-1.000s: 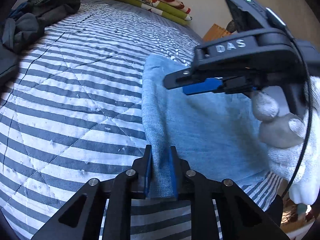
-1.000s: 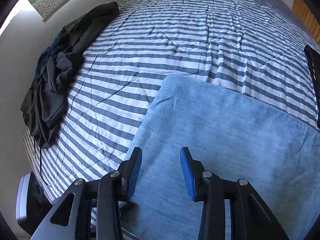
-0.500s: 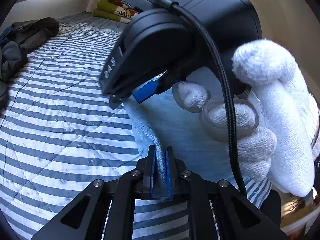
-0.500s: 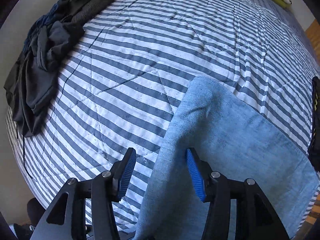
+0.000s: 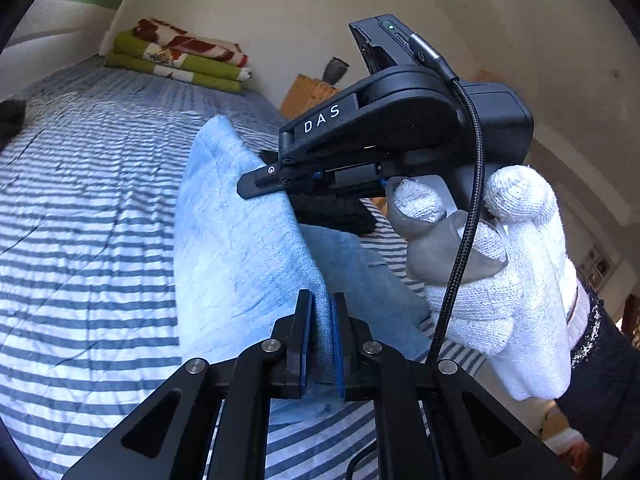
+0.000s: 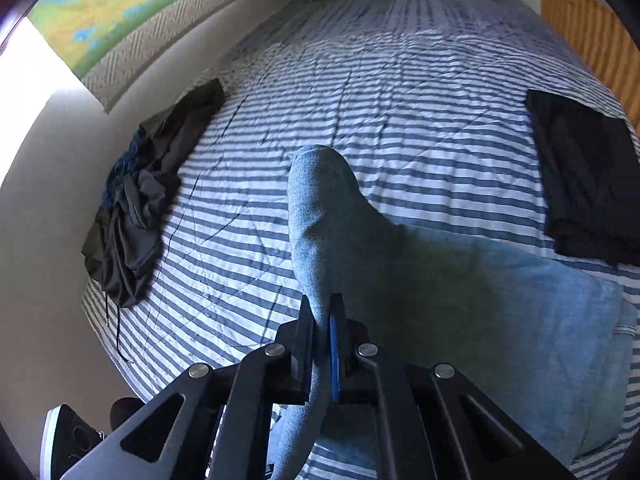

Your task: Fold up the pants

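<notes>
Light blue denim pants lie on a blue-and-white striped bed. One edge of them is raised in a ridge above the cover. My left gripper is shut on the near end of that raised edge. My right gripper is shut on the pants too, with cloth pinched between its blue pads. In the left wrist view the right gripper, held by a white-gloved hand, grips the same edge farther along. The rest of the pants spreads flat to the right.
A heap of dark clothes lies at the bed's left side by the wall. A folded black garment sits at the right edge. Folded green and red blankets are stacked at the far end. A wooden panel flanks the right.
The right gripper's jaws closed on the pants edge. Both grippers rose, lifting the edge off the bed into a ridge. The left gripper stayed shut on the cloth.
</notes>
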Motion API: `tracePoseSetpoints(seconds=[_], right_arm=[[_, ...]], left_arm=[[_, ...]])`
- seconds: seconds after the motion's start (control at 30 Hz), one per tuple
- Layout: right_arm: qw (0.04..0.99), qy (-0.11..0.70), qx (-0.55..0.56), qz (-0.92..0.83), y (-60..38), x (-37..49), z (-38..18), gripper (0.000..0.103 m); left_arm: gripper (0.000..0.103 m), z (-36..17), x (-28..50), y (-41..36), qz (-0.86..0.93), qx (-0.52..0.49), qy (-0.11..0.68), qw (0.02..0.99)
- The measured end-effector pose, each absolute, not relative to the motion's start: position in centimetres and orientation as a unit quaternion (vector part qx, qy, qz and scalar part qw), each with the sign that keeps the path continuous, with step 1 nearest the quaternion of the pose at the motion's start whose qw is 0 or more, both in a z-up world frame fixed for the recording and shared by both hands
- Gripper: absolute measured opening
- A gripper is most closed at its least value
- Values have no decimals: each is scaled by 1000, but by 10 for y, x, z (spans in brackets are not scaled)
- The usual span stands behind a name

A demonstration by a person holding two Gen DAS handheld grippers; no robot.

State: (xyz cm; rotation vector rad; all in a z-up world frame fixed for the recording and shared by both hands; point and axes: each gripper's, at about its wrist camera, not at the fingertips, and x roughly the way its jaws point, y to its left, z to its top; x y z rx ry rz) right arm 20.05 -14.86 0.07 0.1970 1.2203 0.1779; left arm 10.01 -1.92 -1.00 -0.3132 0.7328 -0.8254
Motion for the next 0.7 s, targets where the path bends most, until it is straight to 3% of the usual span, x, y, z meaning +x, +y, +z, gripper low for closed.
tracePoseSetpoints(seconds=[0.17,0.4,0.7], right_arm=[[822,552,137,34,-268,162,25,5],[804,566,175,-45,-407,130,-7,5],[794,573,192,-68,-476,122,-38,5]], left_arm=[[9,2,89,-120,-442,-123,349,817],[9,-38,88,-257,-480,-87,401,776],[8,-68,97,-354,-494,-66,434,750]])
